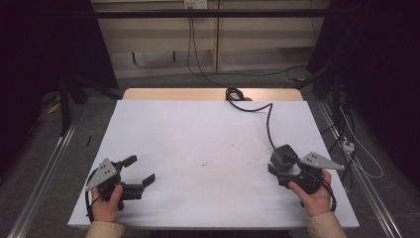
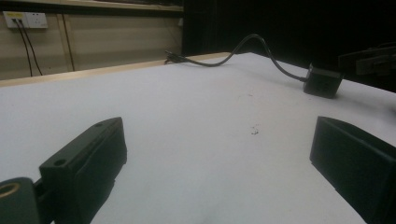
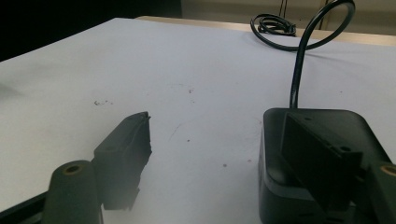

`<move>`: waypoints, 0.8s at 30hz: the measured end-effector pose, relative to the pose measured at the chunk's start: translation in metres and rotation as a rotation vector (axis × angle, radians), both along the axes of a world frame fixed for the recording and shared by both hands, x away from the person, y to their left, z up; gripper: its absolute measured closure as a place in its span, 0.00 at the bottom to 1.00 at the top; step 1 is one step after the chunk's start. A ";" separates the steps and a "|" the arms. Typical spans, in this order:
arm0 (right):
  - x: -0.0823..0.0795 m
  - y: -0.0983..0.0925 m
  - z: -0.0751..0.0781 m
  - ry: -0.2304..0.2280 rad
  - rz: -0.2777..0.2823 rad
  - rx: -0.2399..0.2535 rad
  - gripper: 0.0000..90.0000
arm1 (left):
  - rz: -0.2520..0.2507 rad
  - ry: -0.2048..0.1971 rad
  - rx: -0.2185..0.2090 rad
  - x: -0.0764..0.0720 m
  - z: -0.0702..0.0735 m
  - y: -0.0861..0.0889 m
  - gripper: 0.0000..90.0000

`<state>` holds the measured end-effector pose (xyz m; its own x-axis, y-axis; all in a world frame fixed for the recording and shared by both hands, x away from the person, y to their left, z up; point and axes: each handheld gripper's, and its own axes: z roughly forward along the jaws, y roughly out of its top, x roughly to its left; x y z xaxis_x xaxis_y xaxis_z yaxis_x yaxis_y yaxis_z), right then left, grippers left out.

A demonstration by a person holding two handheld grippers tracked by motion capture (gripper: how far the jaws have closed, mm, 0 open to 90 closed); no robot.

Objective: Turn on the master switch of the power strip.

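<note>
Black box (image 1: 283,154) with a cord (image 1: 268,124) sits on the white surface (image 1: 198,148), near its right edge. Left claw (image 1: 140,172) is wide open, holding nothing. Right claw (image 1: 274,167) is open too; one jaw sits just over the box without squeezing it.

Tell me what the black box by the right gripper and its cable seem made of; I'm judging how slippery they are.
The black box: probably moulded plastic, matte to satin, with rounded edges and a soft sheen on top. Its cable: likely rubber or PVC sheathing, smooth and flexible, since it curves and coils freely. Neither can be confirmed by look alone.
</note>
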<state>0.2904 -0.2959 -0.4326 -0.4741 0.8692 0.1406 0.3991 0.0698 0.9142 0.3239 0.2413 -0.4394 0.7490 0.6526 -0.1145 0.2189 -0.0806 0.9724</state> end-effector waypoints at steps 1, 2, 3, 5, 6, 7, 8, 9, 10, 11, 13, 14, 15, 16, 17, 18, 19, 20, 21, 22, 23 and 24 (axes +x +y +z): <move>0.000 0.000 0.000 0.000 0.000 0.000 0.26 | 0.001 0.001 -0.002 0.000 0.000 0.000 0.04; -0.001 -0.001 0.000 0.001 0.004 0.004 0.26 | 0.001 0.001 -0.001 0.000 0.000 0.000 0.04; -0.002 -0.001 0.000 0.001 0.004 0.010 0.25 | 0.001 0.001 -0.002 0.000 0.000 0.000 0.04; -0.003 -0.002 0.000 0.001 0.005 0.014 0.25 | -0.002 -0.002 0.002 0.000 0.000 0.000 0.04; -0.003 -0.002 -0.001 0.001 0.005 0.015 0.24 | -0.003 -0.001 0.002 0.000 0.000 -0.001 0.04; -0.004 -0.003 -0.001 0.003 0.007 0.017 0.24 | -0.002 0.001 0.000 0.000 0.000 -0.001 0.04; -0.004 -0.003 -0.002 0.005 0.010 0.018 0.24 | -0.002 0.001 0.000 0.000 0.000 -0.001 0.04; -0.005 -0.003 -0.002 0.007 0.013 0.019 0.24 | -0.001 0.003 -0.004 0.000 0.000 -0.001 0.04; -0.005 -0.003 -0.002 0.007 0.015 0.018 0.24 | 0.000 0.002 -0.004 0.000 0.000 -0.001 0.04; -0.006 -0.003 -0.002 0.006 0.020 0.016 0.24 | -0.002 0.000 0.001 0.000 0.000 -0.001 0.04; -0.007 -0.002 -0.003 0.007 0.021 0.018 0.24 | -0.001 -0.001 0.000 0.000 0.000 -0.001 0.04; -0.007 -0.002 -0.003 0.006 0.020 0.021 0.24 | -0.001 -0.001 0.000 0.000 0.000 0.000 0.04; -0.008 -0.002 -0.003 0.005 0.023 0.022 0.24 | -0.001 -0.001 0.001 0.000 0.000 0.000 0.04; -0.008 -0.002 -0.003 0.008 0.024 0.022 0.24 | -0.001 -0.001 0.001 0.000 0.000 0.000 0.04; -0.009 -0.001 -0.003 0.007 0.027 0.021 0.23 | 0.000 0.000 -0.001 0.000 0.000 0.000 0.04; -0.009 -0.001 -0.004 0.006 0.029 0.023 0.23 | -0.001 0.000 0.001 0.000 0.000 -0.001 0.04; -0.009 -0.001 -0.004 0.006 0.029 0.023 0.23 | -0.001 0.000 0.000 0.000 0.000 -0.001 0.04; -0.010 -0.001 -0.004 0.006 0.031 0.020 0.23 | -0.001 0.000 0.000 0.000 0.000 -0.001 0.04; -0.010 -0.001 -0.005 0.009 0.034 0.014 0.23 | -0.001 0.000 -0.001 0.000 0.000 -0.001 0.04; -0.010 -0.001 -0.005 0.009 0.034 0.014 0.23 | 0.000 0.000 -0.003 0.000 0.000 -0.001 0.04; -0.010 0.000 -0.005 0.009 0.036 0.013 0.22 | 0.002 -0.001 -0.004 0.000 0.000 -0.001 0.04; -0.011 0.000 -0.006 0.009 0.038 0.009 0.22 | 0.002 -0.001 -0.005 0.000 0.000 0.000 0.04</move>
<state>0.2798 -0.2962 -0.4382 -0.5053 0.8494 0.1524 0.4045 0.0771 0.9113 0.3240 0.2409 -0.4390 0.7478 0.6536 -0.1168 0.2179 -0.0754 0.9731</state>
